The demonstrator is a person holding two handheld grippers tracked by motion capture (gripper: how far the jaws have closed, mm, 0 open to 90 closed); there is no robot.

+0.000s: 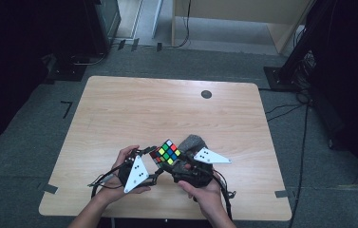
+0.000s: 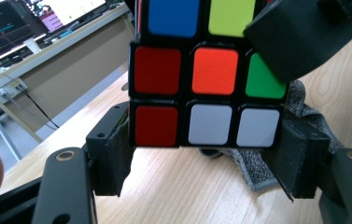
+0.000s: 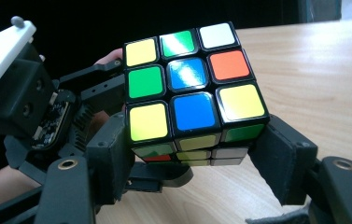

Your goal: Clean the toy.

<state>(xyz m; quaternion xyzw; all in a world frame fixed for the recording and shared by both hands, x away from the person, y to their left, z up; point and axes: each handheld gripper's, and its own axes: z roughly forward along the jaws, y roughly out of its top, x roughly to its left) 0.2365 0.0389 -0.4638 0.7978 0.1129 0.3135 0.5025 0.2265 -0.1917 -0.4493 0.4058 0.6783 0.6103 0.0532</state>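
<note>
Cube (image 1: 165, 152): held just above the table (image 1: 119, 109), toward 6 o'clock, between both grippers. Stiff, light, glossy-faced, so slippery; layers apt to twist. Best taken on opposite flat sides. Right gripper (image 3: 194, 158) clamped there; left gripper (image 2: 206, 161) fingers (image 2: 113, 156) bracketing loosely, grip uncertain.

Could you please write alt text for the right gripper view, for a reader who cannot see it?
A scrambled puzzle cube sits between the right gripper's two black jaws, above a light wooden table; its top face shows yellow, green, white, blue and orange squares. At the left, the left gripper reaches in beside the cube, against a dark background.
</note>
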